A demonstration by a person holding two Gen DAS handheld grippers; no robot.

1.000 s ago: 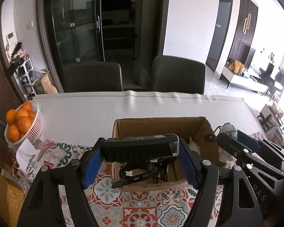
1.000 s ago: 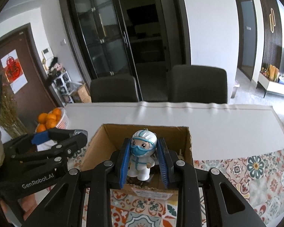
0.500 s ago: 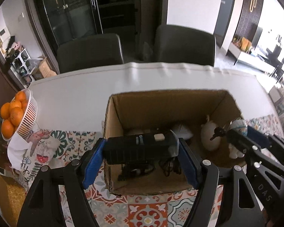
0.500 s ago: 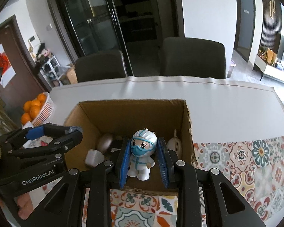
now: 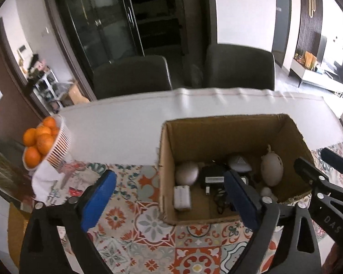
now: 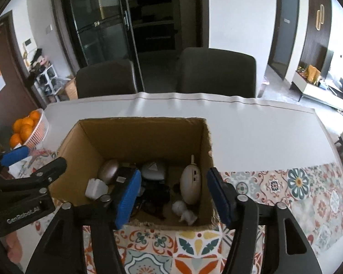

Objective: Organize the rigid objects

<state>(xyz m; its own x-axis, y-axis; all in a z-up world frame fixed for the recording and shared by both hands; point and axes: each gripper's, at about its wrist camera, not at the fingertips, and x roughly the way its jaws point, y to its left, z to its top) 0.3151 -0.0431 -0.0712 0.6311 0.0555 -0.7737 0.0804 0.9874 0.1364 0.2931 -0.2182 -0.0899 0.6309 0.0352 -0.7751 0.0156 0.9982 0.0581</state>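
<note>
An open cardboard box (image 5: 169, 159) (image 6: 80, 143) stands on the table and holds several rigid objects. The black device (image 5: 213, 178) lies in its middle among cables. The small white figurine (image 6: 185, 212) lies on the box floor near the front right corner. A beige egg-shaped gadget (image 6: 191, 183), a grey rounded gadget (image 6: 154, 170), a metallic oval (image 6: 108, 171) and a white block (image 5: 182, 197) are also inside. My left gripper (image 5: 169, 201) is open and empty over the box's left wall. My right gripper (image 6: 173, 196) is open and empty above the box's front right part.
A white basket of oranges (image 5: 45, 141) (image 6: 28, 127) stands at the table's left edge, with a crumpled cloth (image 5: 57, 178) beside it. A patterned tile mat (image 5: 148, 239) covers the near table; the far part is white (image 6: 251, 125). Two dark chairs (image 6: 215, 73) stand behind.
Both grippers have opened. The left let go of the black device and the right let go of the figurine; both now lie in the box. The left gripper shifted left.
</note>
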